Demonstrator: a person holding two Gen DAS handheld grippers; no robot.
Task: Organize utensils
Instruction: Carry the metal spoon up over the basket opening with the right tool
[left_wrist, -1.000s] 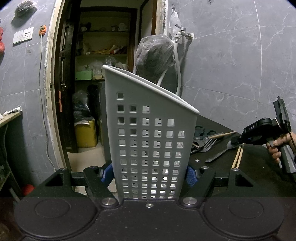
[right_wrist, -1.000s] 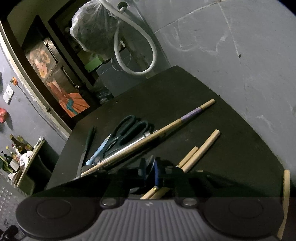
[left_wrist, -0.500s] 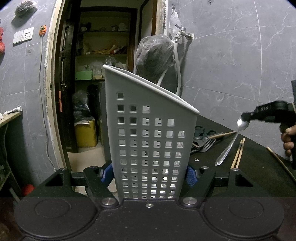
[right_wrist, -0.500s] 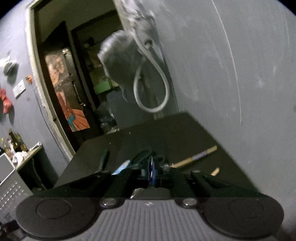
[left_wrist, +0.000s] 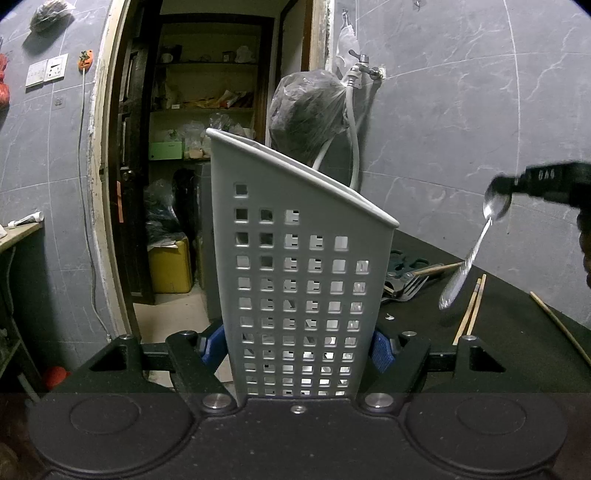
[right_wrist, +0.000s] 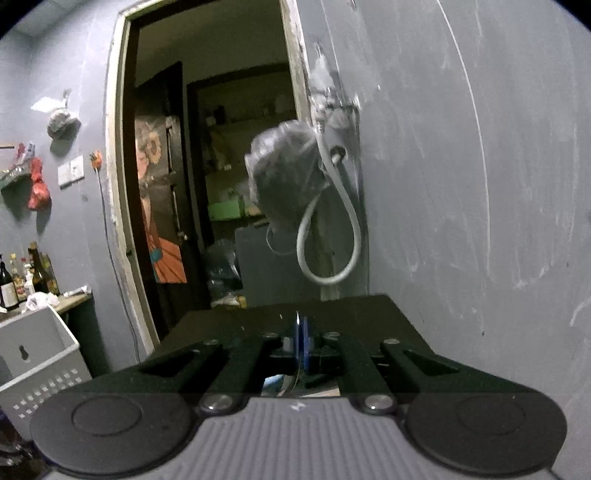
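Observation:
My left gripper (left_wrist: 297, 343) is shut on a grey perforated utensil holder (left_wrist: 295, 266) and holds it upright; its blue pads press both sides. The holder also shows at the left edge of the right wrist view (right_wrist: 33, 365). My right gripper (left_wrist: 506, 188) is shut on the bowl of a metal spoon (left_wrist: 469, 258), which hangs down above the black table (left_wrist: 517, 343). In the right wrist view the gripper (right_wrist: 301, 343) pinches the spoon (right_wrist: 297, 328) edge-on between blue pads.
On the table lie a fork (left_wrist: 410, 288), dark-handled scissors (left_wrist: 402, 262), a pair of chopsticks (left_wrist: 471, 310) and another stick (left_wrist: 561, 325). A grey tiled wall with a tap, hose (left_wrist: 354, 140) and plastic bag (left_wrist: 306, 110) stands behind. An open doorway is at left.
My right gripper has lifted the spoon off the table and raised it; its view tilted up from the tabletop utensils toward the wall and doorway. The left gripper and holder have stayed still.

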